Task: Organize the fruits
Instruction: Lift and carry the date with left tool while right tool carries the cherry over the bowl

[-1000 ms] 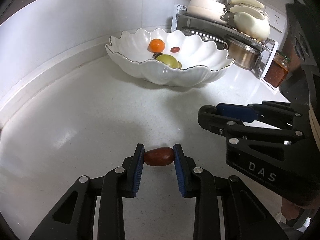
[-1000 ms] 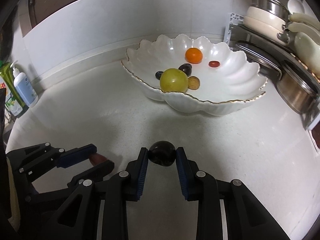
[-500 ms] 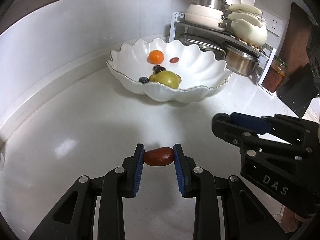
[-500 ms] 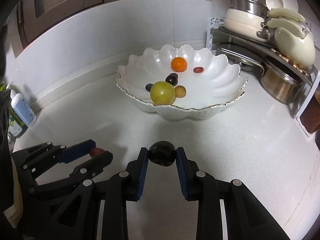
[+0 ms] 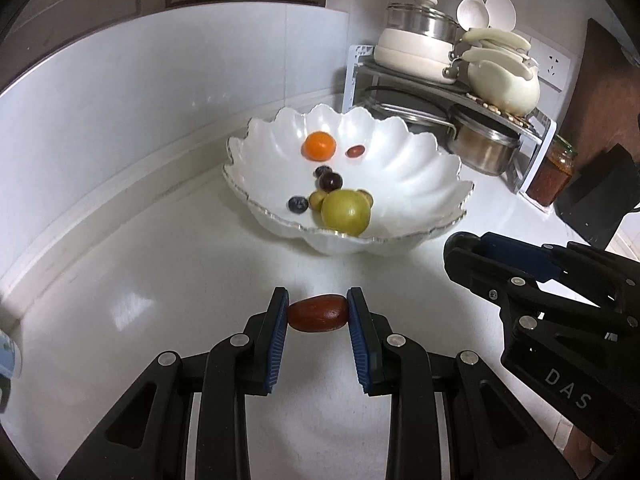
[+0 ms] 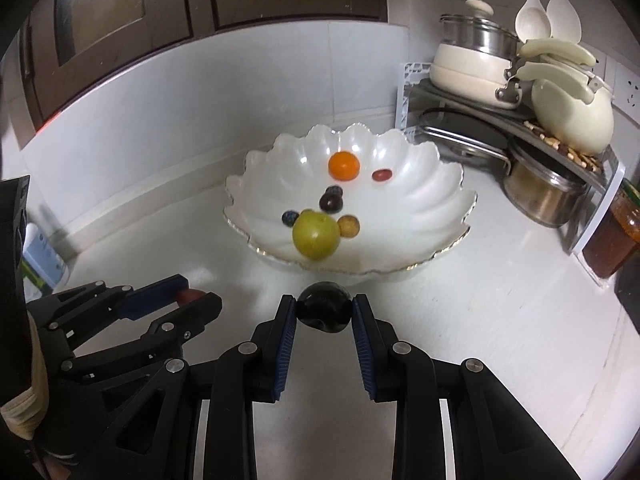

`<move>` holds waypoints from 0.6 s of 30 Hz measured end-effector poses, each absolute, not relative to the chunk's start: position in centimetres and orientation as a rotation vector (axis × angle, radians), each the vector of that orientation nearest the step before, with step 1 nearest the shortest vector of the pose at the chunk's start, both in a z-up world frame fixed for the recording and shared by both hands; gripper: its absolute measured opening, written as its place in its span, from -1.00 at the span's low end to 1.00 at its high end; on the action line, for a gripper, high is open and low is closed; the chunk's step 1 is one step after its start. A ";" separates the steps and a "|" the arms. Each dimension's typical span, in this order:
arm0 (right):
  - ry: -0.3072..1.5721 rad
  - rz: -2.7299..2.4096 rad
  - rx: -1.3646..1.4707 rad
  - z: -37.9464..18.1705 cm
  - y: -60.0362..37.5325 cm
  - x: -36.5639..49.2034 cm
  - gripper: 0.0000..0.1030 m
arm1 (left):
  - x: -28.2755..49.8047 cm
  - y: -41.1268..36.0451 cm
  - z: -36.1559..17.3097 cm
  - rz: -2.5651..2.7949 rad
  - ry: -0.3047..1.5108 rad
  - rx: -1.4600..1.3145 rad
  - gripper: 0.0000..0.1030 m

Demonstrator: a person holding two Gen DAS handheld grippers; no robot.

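My left gripper [image 5: 318, 314] is shut on a reddish-brown oval fruit [image 5: 318, 314], held above the white counter. My right gripper [image 6: 324, 312] is shut on a dark round plum [image 6: 324, 312], held just before the near rim of the white scalloped bowl [image 6: 432, 216]. The bowl [image 5: 412, 168] holds an orange [image 6: 343, 166], a green apple [image 6: 316, 234], a small red fruit [image 6: 382, 175] and several small dark and yellow fruits. The right gripper shows at the right of the left wrist view [image 5: 480, 252]; the left gripper shows at the lower left of the right wrist view [image 6: 188, 300].
A metal rack [image 6: 520, 128] with pots, pans and ladles stands right of the bowl. A jar of red sauce [image 6: 616, 240] stands beside it. Bottles [image 6: 40, 256] stand at the far left by the white backsplash.
Both grippers have risen with their fruits; the bowl now sits lower and nearer the middle of each view, with more of its inside showing. The grips have not changed.
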State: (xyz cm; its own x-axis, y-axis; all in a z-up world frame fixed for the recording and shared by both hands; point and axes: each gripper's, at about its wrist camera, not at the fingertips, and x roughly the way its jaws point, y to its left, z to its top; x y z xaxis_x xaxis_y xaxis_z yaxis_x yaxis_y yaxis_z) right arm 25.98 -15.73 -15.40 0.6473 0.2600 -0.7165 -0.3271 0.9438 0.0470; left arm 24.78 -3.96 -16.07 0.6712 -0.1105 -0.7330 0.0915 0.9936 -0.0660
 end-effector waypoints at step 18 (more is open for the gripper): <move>0.735 0.267 -0.067 -12.1 -16.1 29.7 -0.42 | 29.8 -3.9 -12.3 -0.140 0.764 0.003 -0.42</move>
